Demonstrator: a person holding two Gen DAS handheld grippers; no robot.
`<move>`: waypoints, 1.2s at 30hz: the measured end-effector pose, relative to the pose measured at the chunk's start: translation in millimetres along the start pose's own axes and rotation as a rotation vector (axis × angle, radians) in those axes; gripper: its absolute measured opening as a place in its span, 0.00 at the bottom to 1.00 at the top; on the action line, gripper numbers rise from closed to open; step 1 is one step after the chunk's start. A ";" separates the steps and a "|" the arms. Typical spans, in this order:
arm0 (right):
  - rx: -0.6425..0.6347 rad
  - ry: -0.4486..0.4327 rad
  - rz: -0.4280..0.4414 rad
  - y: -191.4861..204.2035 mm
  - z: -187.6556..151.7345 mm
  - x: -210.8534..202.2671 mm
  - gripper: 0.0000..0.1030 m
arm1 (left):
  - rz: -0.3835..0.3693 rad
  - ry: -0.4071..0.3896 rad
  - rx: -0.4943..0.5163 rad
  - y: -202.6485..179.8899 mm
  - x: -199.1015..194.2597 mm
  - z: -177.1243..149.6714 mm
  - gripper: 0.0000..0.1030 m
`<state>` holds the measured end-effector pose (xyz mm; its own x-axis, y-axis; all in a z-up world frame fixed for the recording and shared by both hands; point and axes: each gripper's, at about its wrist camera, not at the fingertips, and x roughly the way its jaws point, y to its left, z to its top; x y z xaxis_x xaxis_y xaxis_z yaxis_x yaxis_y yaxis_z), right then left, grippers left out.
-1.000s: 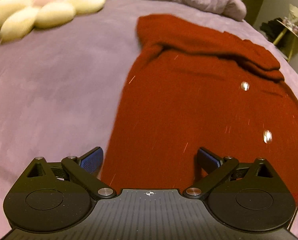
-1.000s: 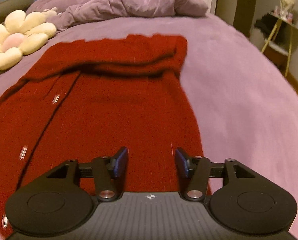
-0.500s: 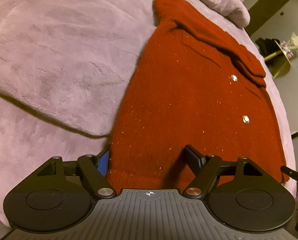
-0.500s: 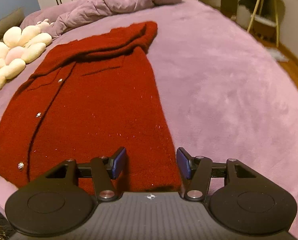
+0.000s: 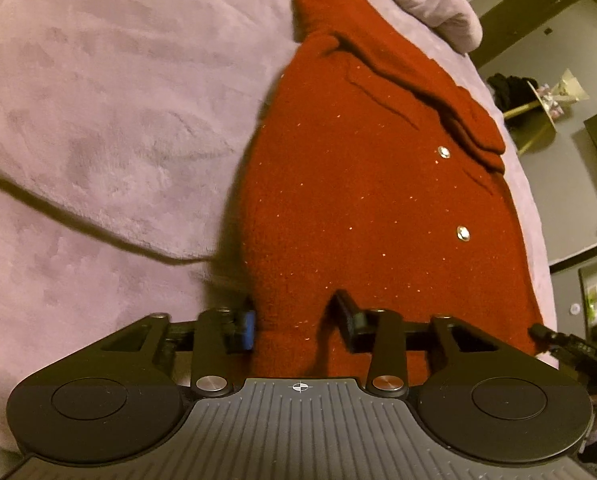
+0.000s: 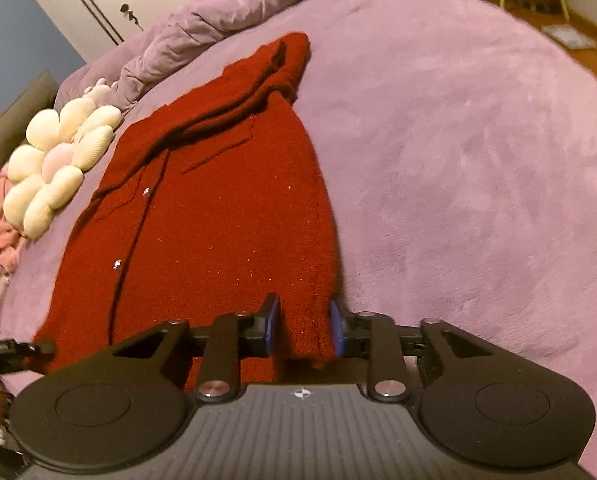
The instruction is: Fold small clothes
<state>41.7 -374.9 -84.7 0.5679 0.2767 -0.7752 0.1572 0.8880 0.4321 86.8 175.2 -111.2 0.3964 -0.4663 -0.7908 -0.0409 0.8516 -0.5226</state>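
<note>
The red cardigan (image 5: pixel 378 208) lies flat on the purple bed (image 5: pixel 98 120), sleeves already folded across its far end. The left hand-held gripper (image 5: pixel 294 326) and right hand-held gripper (image 6: pixel 304 330) are closing on the near hem corners, fabric between their jaws; the lengthwise fold remains.

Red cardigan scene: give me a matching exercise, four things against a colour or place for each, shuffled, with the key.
Things:
1. cardigan
2. flower cushion
3. bedspread
4. duvet

Descriptions:
A. cream petals, pink centre
B. bunched at the far end of the bed
C. dark red, lying buttoned with its near hem at both tools
D. lilac plush, under everything

Pairs: 1-C, 2-A, 3-D, 4-B
</note>
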 end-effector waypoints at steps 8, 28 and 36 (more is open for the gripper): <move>-0.020 0.070 0.006 2.7 9.4 12.4 0.21 | -0.031 0.055 0.031 -10.9 1.3 7.4 0.18; 0.313 -0.160 0.185 21.1 141.7 52.1 0.15 | -0.221 -0.303 -0.141 -62.5 1.4 154.0 0.15; 0.199 -0.262 0.049 27.5 175.3 93.9 0.19 | 0.005 -0.303 -0.067 -48.8 42.6 177.1 0.16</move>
<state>241.0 -388.8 -64.8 0.7634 0.1905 -0.6172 0.2643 0.7798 0.5675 268.1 156.2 -63.0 0.6513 -0.3609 -0.6675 -0.1001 0.8311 -0.5470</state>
